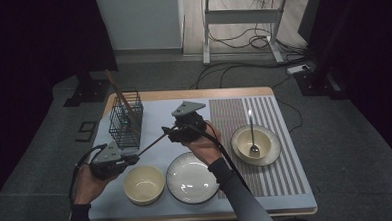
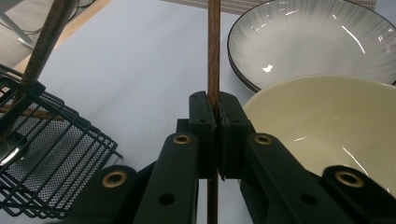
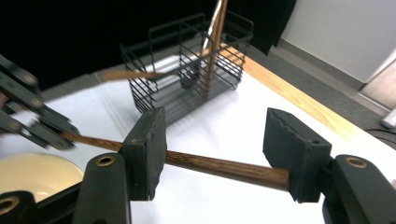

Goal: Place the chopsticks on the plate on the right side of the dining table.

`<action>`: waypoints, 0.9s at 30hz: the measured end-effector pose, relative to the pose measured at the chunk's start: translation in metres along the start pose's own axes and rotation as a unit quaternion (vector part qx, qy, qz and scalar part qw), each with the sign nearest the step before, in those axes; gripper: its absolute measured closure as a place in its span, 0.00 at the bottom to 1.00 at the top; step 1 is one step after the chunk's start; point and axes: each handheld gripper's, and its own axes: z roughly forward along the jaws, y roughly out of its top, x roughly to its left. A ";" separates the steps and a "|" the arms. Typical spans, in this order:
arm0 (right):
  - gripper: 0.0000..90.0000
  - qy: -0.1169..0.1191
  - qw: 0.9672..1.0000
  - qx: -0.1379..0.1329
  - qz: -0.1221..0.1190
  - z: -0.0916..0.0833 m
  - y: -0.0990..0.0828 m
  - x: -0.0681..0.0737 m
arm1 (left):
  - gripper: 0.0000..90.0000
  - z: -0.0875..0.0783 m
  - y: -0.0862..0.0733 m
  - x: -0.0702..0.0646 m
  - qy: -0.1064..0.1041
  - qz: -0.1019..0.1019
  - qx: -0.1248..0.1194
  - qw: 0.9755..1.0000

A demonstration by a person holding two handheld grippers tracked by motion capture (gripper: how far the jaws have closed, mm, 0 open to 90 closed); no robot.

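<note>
Slim brown wooden chopstick [image 3: 219, 166], straight, smooth, round-sectioned

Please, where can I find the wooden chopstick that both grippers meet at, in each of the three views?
High view: chopstick runs diagonally at centre, between the two grippers.
Left gripper view: upright at centre, clamped in the shut jaws.
Right gripper view: crosses low, between the open jaws.
Shared landmark: the wire basket.

Two bowls [image 1: 144, 184], one plate [image 1: 192, 177], one wire basket [image 1: 126, 121], one spoon [image 1: 252, 133], one held chopstick [image 1: 153, 143].
</note>
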 end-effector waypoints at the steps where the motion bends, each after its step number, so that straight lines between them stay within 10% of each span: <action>1: 0.44 -0.001 1.000 0.002 0.001 0.000 -0.001 -0.001 | 0.96 0.000 0.000 0.000 0.000 0.000 -0.001 1.000; 15: 0.44 -0.007 0.999 0.032 0.016 0.010 -0.017 -0.011 | 0.95 -0.003 0.005 -0.002 -0.002 0.009 0.000 1.000; 27: 0.45 0.022 0.999 0.048 0.007 -0.006 -0.018 -0.020 | 0.96 -0.001 0.001 0.001 -0.052 0.008 0.022 0.998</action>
